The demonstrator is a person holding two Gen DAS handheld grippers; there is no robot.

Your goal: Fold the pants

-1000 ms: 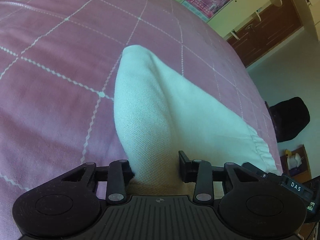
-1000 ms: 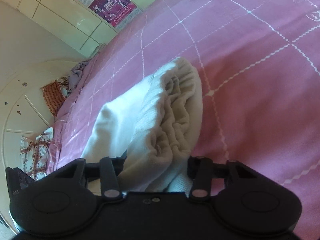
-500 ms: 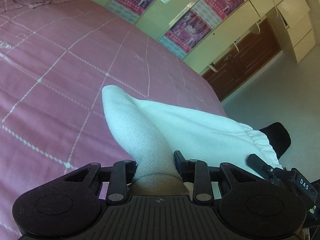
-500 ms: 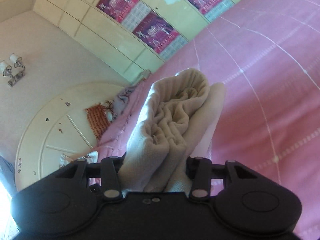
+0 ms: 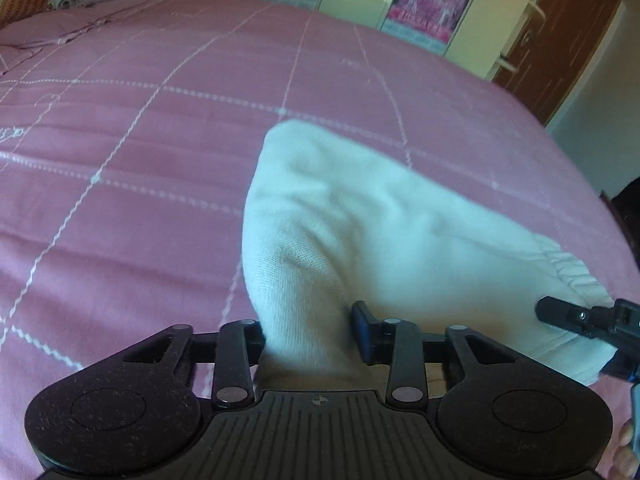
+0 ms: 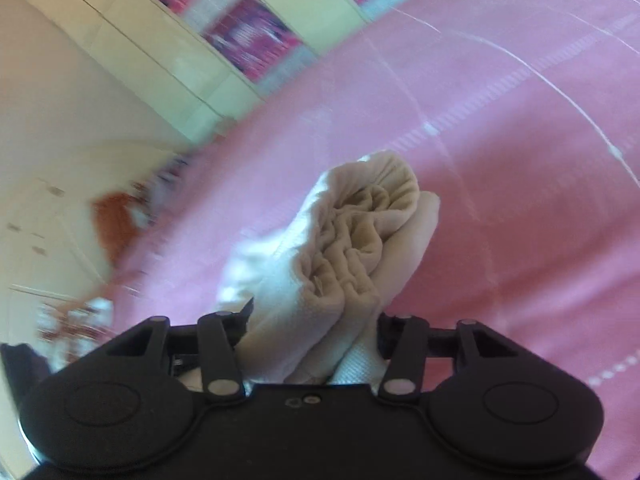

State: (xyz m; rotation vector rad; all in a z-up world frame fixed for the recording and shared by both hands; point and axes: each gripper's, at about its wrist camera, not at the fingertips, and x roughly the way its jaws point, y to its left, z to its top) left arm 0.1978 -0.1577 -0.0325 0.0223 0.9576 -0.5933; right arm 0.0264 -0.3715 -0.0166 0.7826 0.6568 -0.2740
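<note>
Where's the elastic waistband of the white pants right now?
The gathered waistband is bunched in the right gripper, above the pink bedspread; the left wrist view shows it at far right.

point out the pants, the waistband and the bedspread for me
pants point(image 5: 340, 216), left wrist view, on the smooth white cloth above the gripper
waistband point(image 6: 360, 224), right wrist view, on the gathered elastic folds
bedspread point(image 5: 140, 140), left wrist view, on bare pink cloth left of the pants
</note>
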